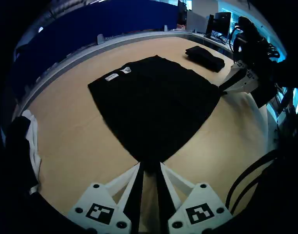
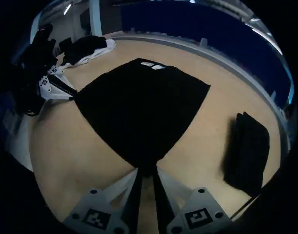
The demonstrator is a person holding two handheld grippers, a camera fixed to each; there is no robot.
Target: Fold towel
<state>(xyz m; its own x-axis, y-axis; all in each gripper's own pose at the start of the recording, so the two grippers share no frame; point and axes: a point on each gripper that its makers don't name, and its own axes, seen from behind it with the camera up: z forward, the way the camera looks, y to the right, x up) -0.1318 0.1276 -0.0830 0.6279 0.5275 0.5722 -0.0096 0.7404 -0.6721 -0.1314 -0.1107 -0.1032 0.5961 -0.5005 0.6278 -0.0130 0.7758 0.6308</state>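
A black towel (image 1: 153, 101) lies spread on the light wooden table (image 1: 71, 128), two white labels near its far edge. My left gripper (image 1: 149, 168) is shut on the towel's near corner. Farther off in that view, my right gripper (image 1: 226, 89) pinches the towel's right corner. In the right gripper view the same towel (image 2: 141, 105) spreads ahead, and my right gripper (image 2: 147, 171) is shut on its near corner. My left gripper (image 2: 69, 94) holds the left corner there.
A folded black towel (image 1: 205, 57) rests at the far right of the table, seen also as a dark folded towel (image 2: 246, 152). A pile of black and white cloth (image 1: 22, 152) sits at the left edge. Blue partitions (image 1: 90, 27) line the table's far side.
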